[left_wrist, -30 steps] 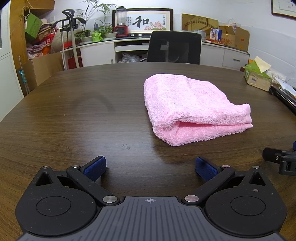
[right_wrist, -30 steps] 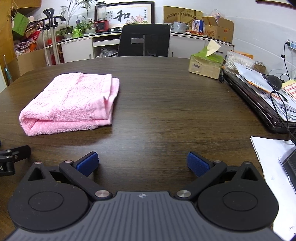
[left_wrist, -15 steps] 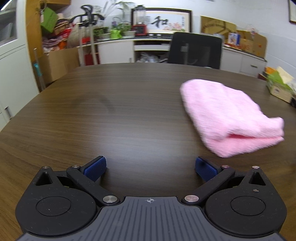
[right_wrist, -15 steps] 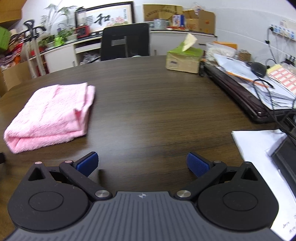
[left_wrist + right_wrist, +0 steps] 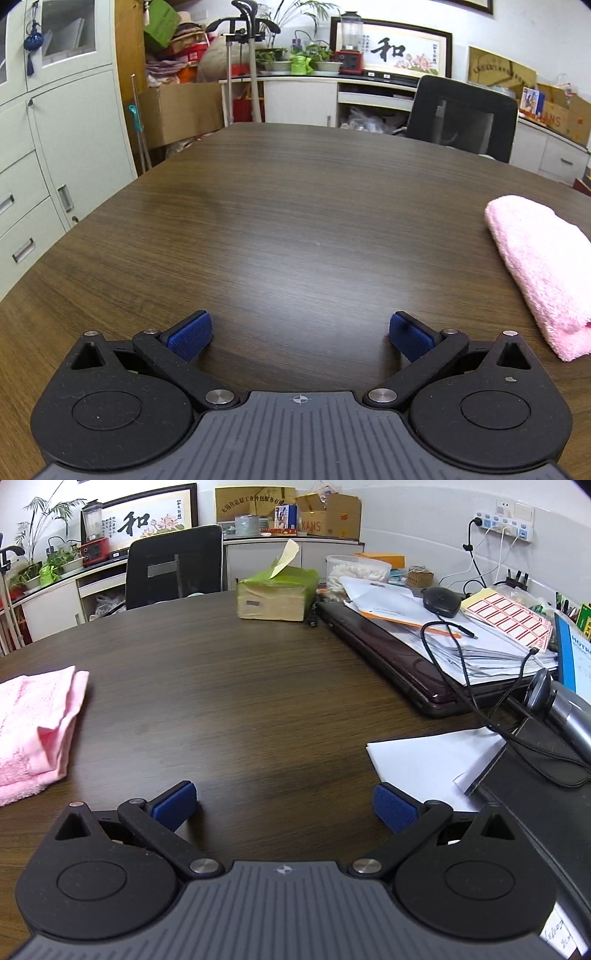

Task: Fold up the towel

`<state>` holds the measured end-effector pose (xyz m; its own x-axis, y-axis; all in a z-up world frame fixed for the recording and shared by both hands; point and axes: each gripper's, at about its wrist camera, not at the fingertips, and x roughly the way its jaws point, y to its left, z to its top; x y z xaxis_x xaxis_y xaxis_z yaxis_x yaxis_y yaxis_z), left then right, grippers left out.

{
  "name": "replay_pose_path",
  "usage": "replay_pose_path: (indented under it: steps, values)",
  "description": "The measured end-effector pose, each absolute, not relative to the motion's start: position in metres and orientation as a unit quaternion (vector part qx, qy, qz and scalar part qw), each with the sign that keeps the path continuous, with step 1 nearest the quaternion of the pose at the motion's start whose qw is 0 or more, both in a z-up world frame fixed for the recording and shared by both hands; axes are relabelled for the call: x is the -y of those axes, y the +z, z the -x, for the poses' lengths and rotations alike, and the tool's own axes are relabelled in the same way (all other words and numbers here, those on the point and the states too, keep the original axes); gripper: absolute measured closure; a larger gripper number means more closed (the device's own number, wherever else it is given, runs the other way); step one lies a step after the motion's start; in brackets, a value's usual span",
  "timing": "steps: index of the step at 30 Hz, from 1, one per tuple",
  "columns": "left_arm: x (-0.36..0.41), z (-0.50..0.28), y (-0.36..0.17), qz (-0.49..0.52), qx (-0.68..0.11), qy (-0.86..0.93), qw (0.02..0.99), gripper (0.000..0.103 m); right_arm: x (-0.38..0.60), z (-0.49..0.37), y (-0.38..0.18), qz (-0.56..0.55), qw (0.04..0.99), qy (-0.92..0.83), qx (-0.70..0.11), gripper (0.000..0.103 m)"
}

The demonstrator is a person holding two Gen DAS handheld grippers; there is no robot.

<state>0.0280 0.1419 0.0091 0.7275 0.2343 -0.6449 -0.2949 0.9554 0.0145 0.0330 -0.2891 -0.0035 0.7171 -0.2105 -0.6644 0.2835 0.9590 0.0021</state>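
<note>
On the dark wood table [image 5: 295, 221], a folded pink towel [image 5: 543, 266] lies.

towel [image 5: 546, 269] cropped by both frames

Item count, both views combined:
- Towel [image 5: 543, 266]: one, pink, folded.
- Grippers: two, the left gripper [image 5: 300, 334] and the right gripper [image 5: 284, 805], each with two blue pads.
- Table [image 5: 295, 206]: one.
- Office chair [image 5: 173, 568]: one.
- Tissue box [image 5: 277, 594]: one.
- Framed calligraphy [image 5: 399, 51]: one.
- Blender [image 5: 351, 44]: one.
- Laptop [image 5: 391, 653]: one.
</note>
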Motion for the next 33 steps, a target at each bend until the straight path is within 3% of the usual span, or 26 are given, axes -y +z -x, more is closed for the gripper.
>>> replay_pose_path:
  steps: [33]
  values:
    - [-0.157,-0.031,0.006,0.041,-0.341,0.136,0.929,0.000,0.294,-0.030,-0.003,-0.052,0.929,-0.119,-0.346,0.000]
